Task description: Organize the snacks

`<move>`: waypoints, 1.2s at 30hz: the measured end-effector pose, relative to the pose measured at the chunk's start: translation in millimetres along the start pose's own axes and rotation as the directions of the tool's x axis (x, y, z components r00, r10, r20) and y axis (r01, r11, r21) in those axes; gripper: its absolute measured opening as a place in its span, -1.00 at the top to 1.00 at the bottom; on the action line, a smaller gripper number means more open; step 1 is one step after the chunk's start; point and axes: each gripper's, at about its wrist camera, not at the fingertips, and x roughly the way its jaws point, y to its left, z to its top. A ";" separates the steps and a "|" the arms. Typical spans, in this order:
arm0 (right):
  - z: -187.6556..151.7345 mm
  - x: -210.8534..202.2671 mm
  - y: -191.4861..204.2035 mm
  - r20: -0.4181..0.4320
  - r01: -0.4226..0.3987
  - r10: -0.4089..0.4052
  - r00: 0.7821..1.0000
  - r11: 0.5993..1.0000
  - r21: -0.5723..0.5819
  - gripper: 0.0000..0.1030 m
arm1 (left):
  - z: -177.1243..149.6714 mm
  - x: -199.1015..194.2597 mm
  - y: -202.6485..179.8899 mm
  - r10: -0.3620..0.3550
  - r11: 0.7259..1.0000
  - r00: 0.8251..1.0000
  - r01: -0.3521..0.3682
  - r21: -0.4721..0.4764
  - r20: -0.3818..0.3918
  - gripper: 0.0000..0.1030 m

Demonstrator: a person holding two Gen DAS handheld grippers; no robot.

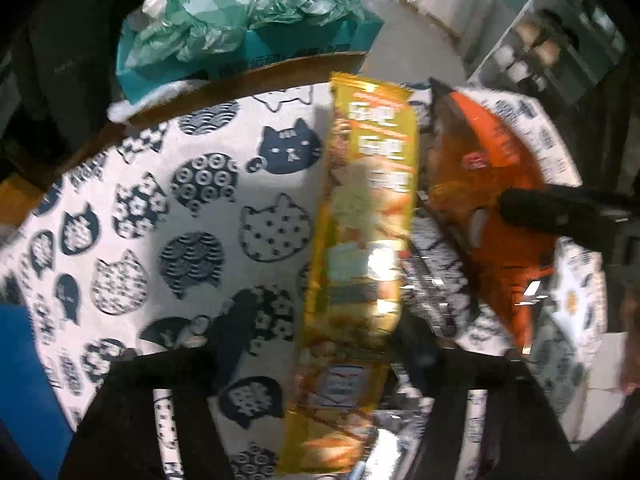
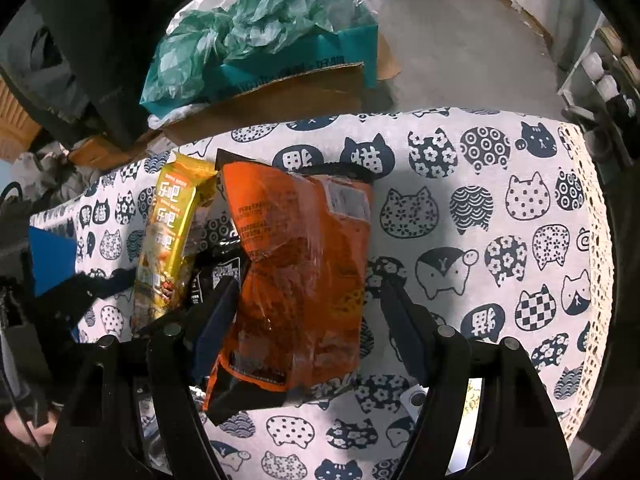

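Left wrist view. Left gripper (image 1: 320, 344) points steeply down at the cloth (image 1: 152, 208). Frame is motion-blurred. The two fingers stand at a moderate gap, one either side of the yellow pack (image 1: 360, 248), whose near end runs down between them. Whether the pads press on the pack cannot be told; the blur hides the contact. The pack lies lengthwise away from the camera, far end near the cloth's far edge. Just right of it, a black-and-silver wrapper (image 1: 436, 280), partly under the orange bag (image 1: 508, 208). One dark finger of the right gripper (image 1: 560, 216) comes in from the right over the orange bag. Beyond the cloth: a teal box (image 1: 248, 52) stuffed with green plastic (image 1: 256, 4).

Right wrist view. Right gripper (image 2: 312, 312) also points steeply down, jaws wide. Orange bag (image 2: 304, 276) lies flat between the fingers. Left finger (image 2: 216, 316) is at the bag's left edge, seemingly touching; right finger (image 2: 404, 320) stands clear of the right edge, cloth (image 2: 500, 208) showing in between. No squeeze seen. Yellow pack (image 2: 168, 236) lies left of the bag, alongside it. Left gripper's dark fingers (image 2: 100, 284) show at the pack's near end. A bit of a hand (image 2: 28, 428) at bottom left.
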 end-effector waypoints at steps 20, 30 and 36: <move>3.2 42.5 15.8 -0.049 0.047 -0.048 0.998 0.999 -0.022 -0.41 | -25.6 -35.0 1.9 0.061 0.996 0.996 -0.065 0.055 0.072 0.39; -7.8 31.9 28.1 0.004 0.082 -0.082 0.997 0.993 -0.082 0.09 | -34.2 -57.2 7.4 0.093 0.994 0.989 -0.098 0.037 0.118 0.39; -21.0 10.2 33.2 0.041 0.109 -0.105 0.994 0.989 -0.097 0.11 | -44.0 -79.8 4.7 0.105 0.993 0.982 -0.112 0.035 0.158 0.39</move>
